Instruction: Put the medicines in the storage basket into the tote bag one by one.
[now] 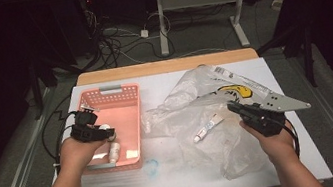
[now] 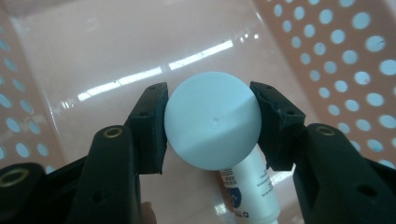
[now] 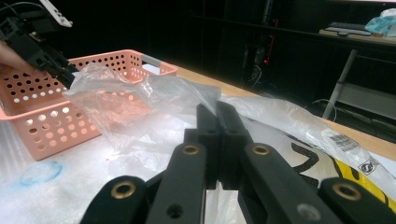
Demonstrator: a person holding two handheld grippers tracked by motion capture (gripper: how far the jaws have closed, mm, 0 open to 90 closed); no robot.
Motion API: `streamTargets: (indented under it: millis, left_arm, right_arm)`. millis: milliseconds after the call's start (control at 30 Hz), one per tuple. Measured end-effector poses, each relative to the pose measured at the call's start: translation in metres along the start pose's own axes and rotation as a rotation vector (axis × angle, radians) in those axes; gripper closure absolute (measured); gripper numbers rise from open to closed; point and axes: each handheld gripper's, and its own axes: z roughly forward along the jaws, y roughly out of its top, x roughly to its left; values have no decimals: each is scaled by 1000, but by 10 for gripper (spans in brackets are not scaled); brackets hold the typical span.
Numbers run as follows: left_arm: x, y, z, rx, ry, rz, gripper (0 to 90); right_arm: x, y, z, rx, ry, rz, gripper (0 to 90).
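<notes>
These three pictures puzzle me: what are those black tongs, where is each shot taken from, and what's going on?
A person holds a two-jaw gripper in each hand. The high view looks down on the table; the other two pictures come from cameras riding on the grippers. The left gripper, inside the pink basket, is shut on a white bottle by its round cap. The right gripper, jaws shut, pinches a clear plastic bag. A small tube lies in the bag.

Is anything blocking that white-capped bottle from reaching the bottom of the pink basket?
Nothing visible does. The white-capped bottle sits between the left gripper's jaws, above the bare floor of the pink perforated plastic basket.
</notes>
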Motion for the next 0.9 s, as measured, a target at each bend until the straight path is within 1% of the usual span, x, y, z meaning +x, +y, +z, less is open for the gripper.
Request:
streamTargets:
  millis: [167, 300, 500, 600, 733, 900]
  left_arm:
    - [-3, -9, -9, -86, -17, 2, 487]
    - [-7, -15, -15, -138, -37, 8, 487]
    - [-18, -27, -21, -221, -62, 26, 487]
    - [-24, -33, -22, -264, -84, 37, 487]
    - [-31, -42, -24, -312, -83, 49, 488]
    - [-38, -53, -25, -377, -90, 40, 487]
  right_arm:
    - [0, 0, 0, 0, 1, -1, 900]
    - [1, 0, 0, 0, 1, -1, 900]
    - [2, 0, 0, 1, -1, -4, 900]
    - [3, 0, 0, 1, 2, -6, 900]
    - [4, 0, 0, 1, 4, -10, 900]
    - [5, 0, 1, 2, 6, -17, 900]
